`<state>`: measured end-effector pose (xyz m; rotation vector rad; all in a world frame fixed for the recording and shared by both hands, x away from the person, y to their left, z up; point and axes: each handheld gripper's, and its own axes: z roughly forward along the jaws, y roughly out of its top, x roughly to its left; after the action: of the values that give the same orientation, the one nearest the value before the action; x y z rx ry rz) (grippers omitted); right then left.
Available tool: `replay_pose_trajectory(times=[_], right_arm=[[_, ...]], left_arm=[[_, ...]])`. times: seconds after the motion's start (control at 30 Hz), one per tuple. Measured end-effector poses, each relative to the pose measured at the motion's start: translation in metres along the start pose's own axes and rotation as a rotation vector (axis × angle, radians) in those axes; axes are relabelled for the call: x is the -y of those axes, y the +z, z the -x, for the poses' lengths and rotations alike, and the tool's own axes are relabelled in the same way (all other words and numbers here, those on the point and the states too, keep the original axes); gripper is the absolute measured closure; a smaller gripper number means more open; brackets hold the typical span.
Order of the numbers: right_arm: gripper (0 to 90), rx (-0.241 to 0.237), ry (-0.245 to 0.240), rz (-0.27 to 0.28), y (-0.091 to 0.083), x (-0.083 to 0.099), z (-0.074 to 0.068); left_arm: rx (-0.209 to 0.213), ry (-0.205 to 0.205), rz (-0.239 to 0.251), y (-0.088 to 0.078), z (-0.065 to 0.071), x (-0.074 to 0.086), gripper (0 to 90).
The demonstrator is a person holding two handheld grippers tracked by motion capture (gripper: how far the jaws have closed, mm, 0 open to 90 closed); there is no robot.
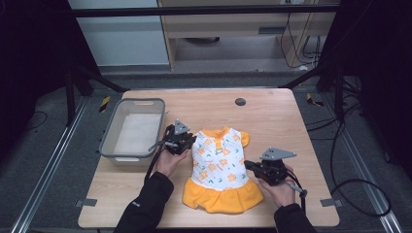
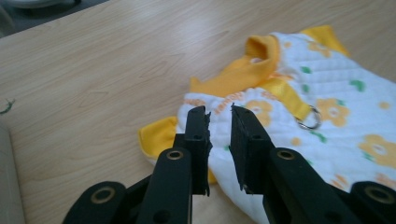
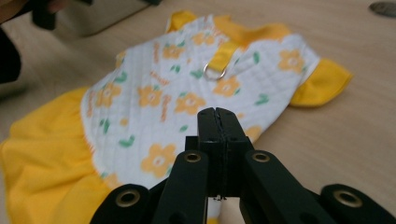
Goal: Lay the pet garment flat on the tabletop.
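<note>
The small dress (image 1: 221, 167), white with orange flowers and a yellow skirt, lies flat on the counter (image 1: 272, 116), collar away from the person. The left gripper (image 2: 218, 116) hovers over its near sleeve, jaws slightly spread with nothing between them. The right gripper (image 3: 217, 116) hangs at its other side, jaws pressed together. A grey bin (image 1: 109, 133) stands left of the dress

- R gripper (image 3: 218, 114): jaws pressed together, nothing between, poised over dress edge.
- Dress (image 3: 154, 107): flat on wooden table (image 3: 355, 126), white w/ orange flowers, yellow skirt, sleeve, collar.
- Metal ring (image 3: 215, 73) on yellow strap nr collar.
</note>
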<state>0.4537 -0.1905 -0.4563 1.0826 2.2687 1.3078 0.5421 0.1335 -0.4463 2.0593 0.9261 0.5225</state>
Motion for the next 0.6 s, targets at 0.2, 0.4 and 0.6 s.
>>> replay_pose_trajectory(times=[0.2,0.4,0.6], right_arm=[[90.0,0.036,0.026,0.018,0.015,-0.029,0.020],[90.0,0.087,0.027,0.015,0.034,-0.045,0.034],[90.0,0.120,0.080,-0.001,0.071,-0.050,0.047]], left_arm=[[0.059,0.063,0.004,-0.034,0.022,0.011,78.6],[0.118,0.055,0.001,-0.047,0.039,0.033,80.5],[0.162,0.123,-0.098,-0.036,0.066,0.058,80.7]])
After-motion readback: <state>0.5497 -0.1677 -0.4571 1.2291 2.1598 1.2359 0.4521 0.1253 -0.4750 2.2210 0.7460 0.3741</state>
